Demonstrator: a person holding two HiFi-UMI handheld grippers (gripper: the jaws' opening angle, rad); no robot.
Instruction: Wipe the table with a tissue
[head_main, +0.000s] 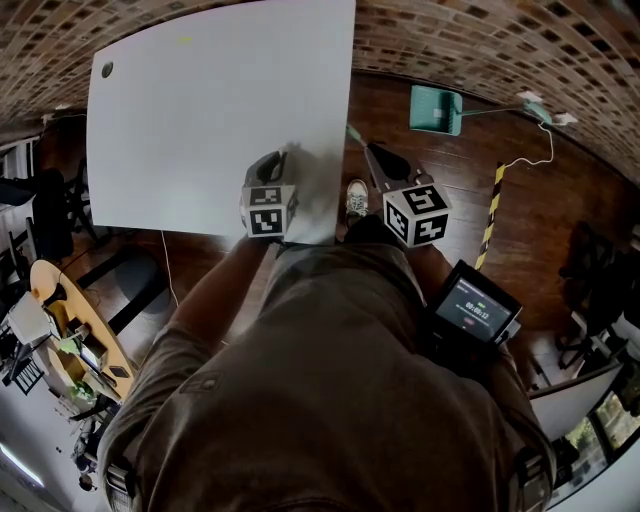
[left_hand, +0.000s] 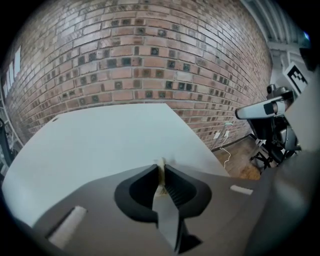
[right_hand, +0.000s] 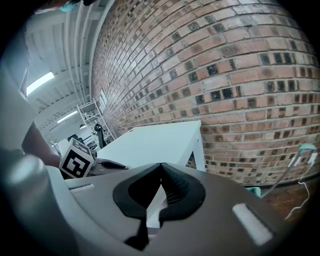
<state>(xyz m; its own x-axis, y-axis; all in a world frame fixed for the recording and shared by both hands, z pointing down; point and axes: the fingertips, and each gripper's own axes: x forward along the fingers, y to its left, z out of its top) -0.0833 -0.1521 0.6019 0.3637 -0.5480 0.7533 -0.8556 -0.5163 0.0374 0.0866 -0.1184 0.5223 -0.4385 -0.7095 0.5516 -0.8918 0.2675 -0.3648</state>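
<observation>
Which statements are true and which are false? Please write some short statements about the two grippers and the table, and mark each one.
1. The left gripper is shut on a thin pale tissue. True.
2. The right gripper has its jaws wide apart. False: they are together, with nothing between them.
3. The right gripper hangs above the table. False: it is beside the table, above the wooden floor.
4. A teal dustpan lies on the floor. True.
</observation>
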